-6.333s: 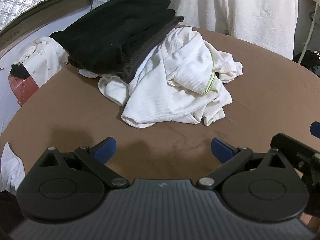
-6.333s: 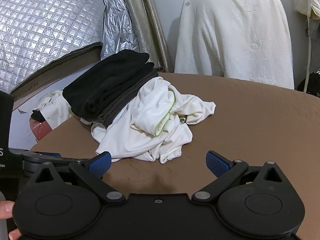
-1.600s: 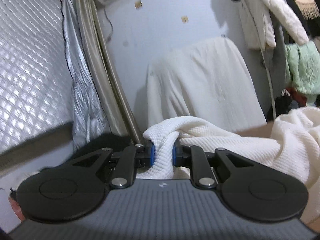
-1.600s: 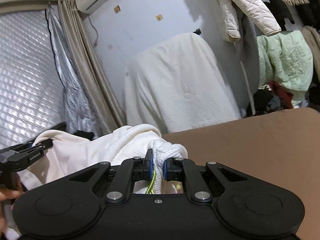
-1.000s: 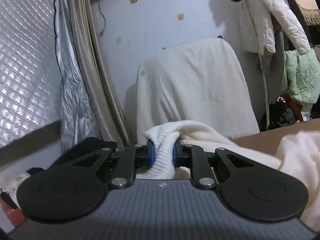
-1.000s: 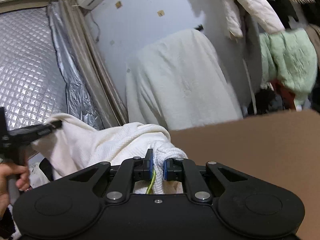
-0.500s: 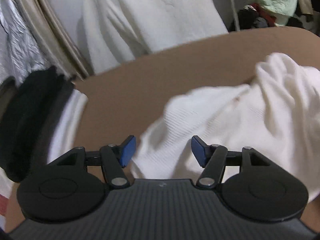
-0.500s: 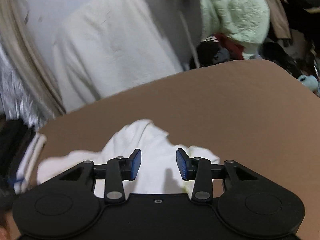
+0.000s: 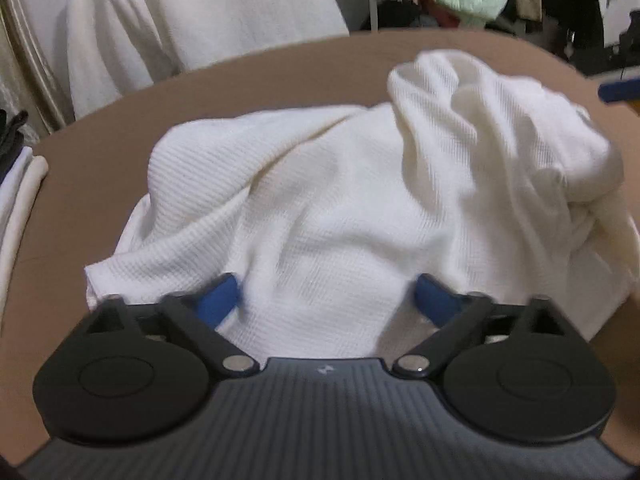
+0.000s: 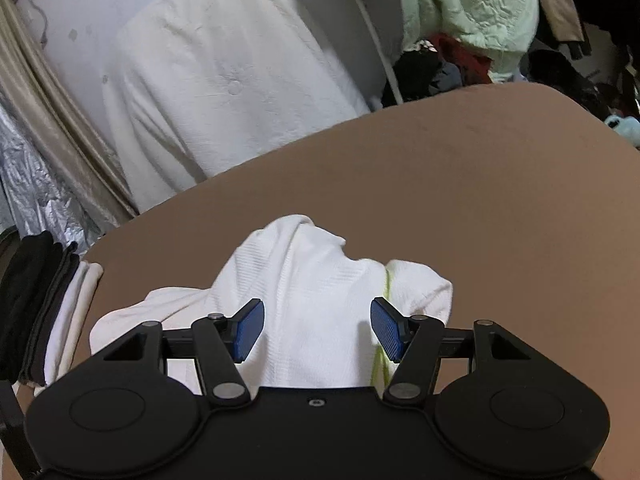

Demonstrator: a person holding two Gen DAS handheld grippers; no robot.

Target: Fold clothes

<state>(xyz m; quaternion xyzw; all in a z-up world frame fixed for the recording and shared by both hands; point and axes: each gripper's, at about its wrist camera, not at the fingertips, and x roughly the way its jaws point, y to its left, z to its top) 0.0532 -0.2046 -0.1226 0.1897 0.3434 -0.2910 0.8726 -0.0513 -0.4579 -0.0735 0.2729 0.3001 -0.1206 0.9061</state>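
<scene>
White garment rumpled on the brown bench

The bench (image 10: 500, 200) carries the white waffle-knit garment (image 9: 340, 208), lying bunched: soft, light, likely to sag, best taken at hem corners. Left hand-held gripper (image 9: 327, 298) and right hand-held gripper (image 10: 317, 328) both hover spread above it, holding nothing.

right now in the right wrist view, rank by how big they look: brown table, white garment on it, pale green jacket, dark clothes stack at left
1. brown table
2. white garment
3. pale green jacket, close to the garment; it is farther off, so true size is unsure
4. dark clothes stack, cut by the frame edge
</scene>
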